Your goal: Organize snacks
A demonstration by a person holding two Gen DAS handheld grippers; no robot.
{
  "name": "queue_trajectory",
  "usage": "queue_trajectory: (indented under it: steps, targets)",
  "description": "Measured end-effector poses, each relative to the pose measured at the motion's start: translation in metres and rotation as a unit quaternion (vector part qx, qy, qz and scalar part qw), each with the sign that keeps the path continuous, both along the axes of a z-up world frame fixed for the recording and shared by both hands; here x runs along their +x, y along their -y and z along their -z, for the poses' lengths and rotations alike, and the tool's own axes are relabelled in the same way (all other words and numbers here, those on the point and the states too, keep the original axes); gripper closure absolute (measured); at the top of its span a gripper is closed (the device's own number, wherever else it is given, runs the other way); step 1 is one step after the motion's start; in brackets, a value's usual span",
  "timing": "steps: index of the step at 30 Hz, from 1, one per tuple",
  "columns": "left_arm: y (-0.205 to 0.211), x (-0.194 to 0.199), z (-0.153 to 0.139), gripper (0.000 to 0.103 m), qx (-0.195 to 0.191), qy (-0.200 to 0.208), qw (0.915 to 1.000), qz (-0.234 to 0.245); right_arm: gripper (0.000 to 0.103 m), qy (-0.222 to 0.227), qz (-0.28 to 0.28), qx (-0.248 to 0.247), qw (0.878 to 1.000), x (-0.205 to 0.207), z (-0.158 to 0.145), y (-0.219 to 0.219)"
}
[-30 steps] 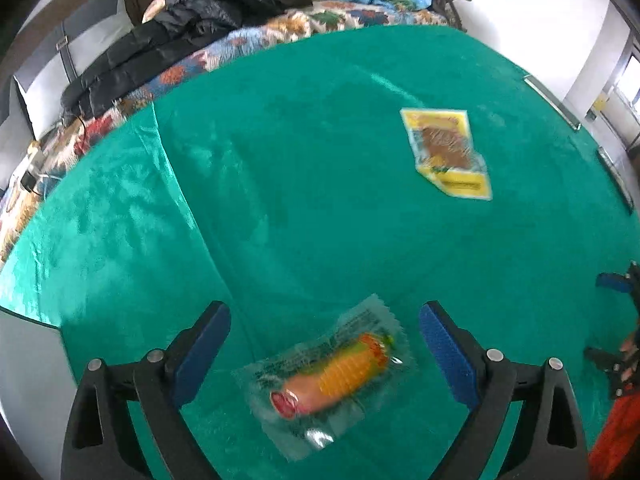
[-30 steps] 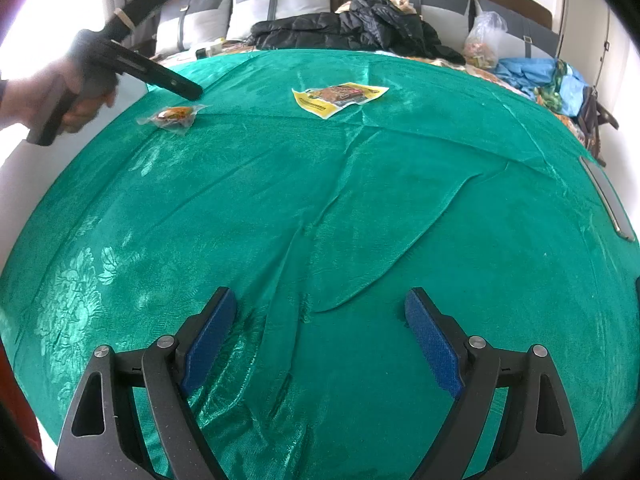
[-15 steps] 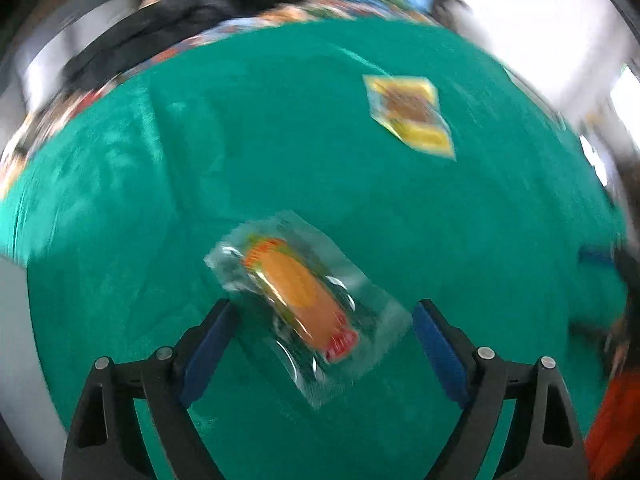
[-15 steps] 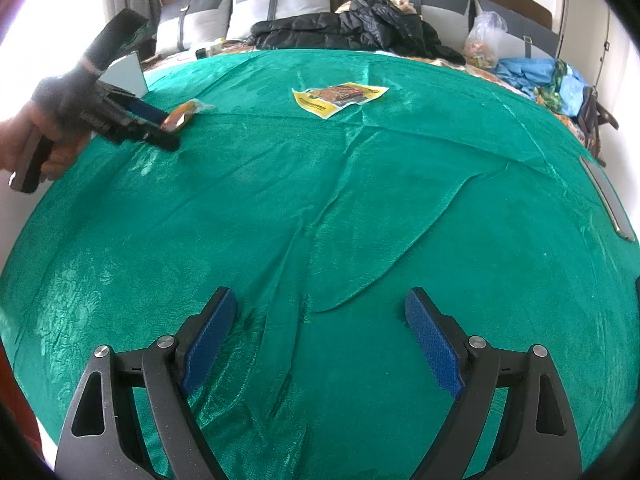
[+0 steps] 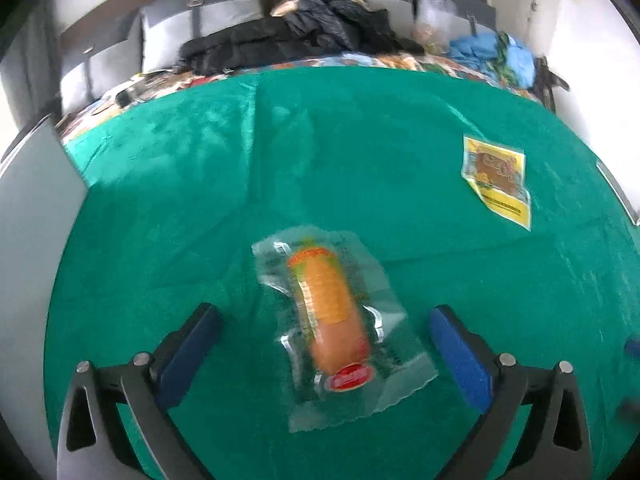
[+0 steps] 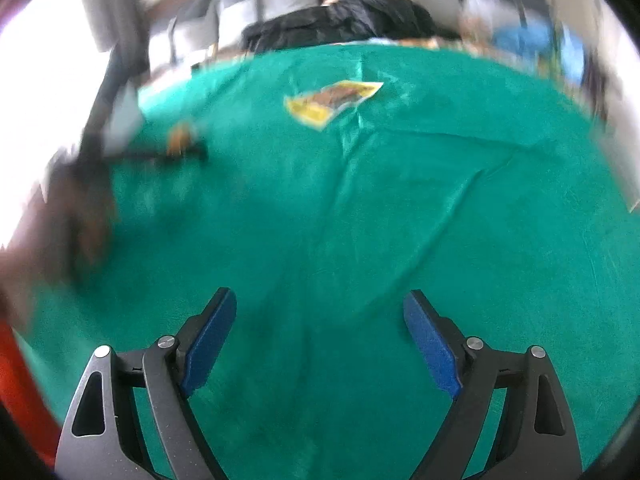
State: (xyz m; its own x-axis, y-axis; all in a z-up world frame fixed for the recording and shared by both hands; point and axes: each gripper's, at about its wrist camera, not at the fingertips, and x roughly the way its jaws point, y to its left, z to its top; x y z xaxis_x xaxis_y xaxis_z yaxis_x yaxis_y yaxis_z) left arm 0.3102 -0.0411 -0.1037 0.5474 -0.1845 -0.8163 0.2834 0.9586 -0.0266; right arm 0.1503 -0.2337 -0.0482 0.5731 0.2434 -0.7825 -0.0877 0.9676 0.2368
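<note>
Left gripper (image 5: 324, 340) points down at the green cloth (image 5: 360, 168). Its jaws stand wide apart and have just been opening further. The sausage packet (image 5: 332, 320) lies flat on the cloth between the blue pads (image 5: 460, 356), touching neither; its red end faces the camera. The clear wrapper is crinkled around the orange sausage.

Yellow snack packet (image 5: 496, 176) lies flat on the cloth, well apart from the sausage packet, up and to the right.

Right gripper (image 6: 320, 328) has jaws spread, with only bare cloth between them. This view is blurred. The yellow snack packet appears far ahead in it.

Black jacket (image 5: 304, 28) and grey pillows (image 5: 192, 32) lie beyond the cloth's far edge.
</note>
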Motion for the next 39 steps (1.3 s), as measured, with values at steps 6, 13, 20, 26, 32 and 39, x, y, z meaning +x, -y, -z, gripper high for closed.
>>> queue_trajectory:
  steps: [6, 13, 20, 26, 32, 39]
  targets:
    - [-0.001, 0.0, 0.002, 0.0, 0.004, 0.004, 1.0, -0.004, 0.015, -0.054, 0.103, 0.088, 0.989, 0.137, -0.016, 0.017]
    - [0.002, -0.002, 0.0, 0.0, 0.004, 0.004, 1.0, -0.004, 0.017, -0.109, 0.138, -0.08, 0.981, 0.247, 0.008, -0.051]
    - [0.002, 0.007, -0.014, 0.071, -0.001, -0.015, 0.9999, -0.004, 0.058, -0.128, 0.055, -0.125, 0.982, 0.229, -0.002, -0.051]
    - [-0.022, 0.008, -0.026, 0.081, -0.065, -0.021, 0.9973, -0.025, 0.062, -0.111, 0.05, 0.018, 0.992, 0.182, -0.033, -0.001]
    - [-0.041, -0.015, -0.05, 0.081, -0.129, -0.019, 0.9906, -0.041, 0.098, -0.095, 0.046, 0.127, 0.986, 0.146, -0.06, 0.022]
    - [-0.057, -0.046, -0.065, 0.081, -0.149, -0.018, 0.9876, -0.048, 0.096, -0.092, 0.05, 0.072, 0.992, 0.144, -0.074, 0.016]
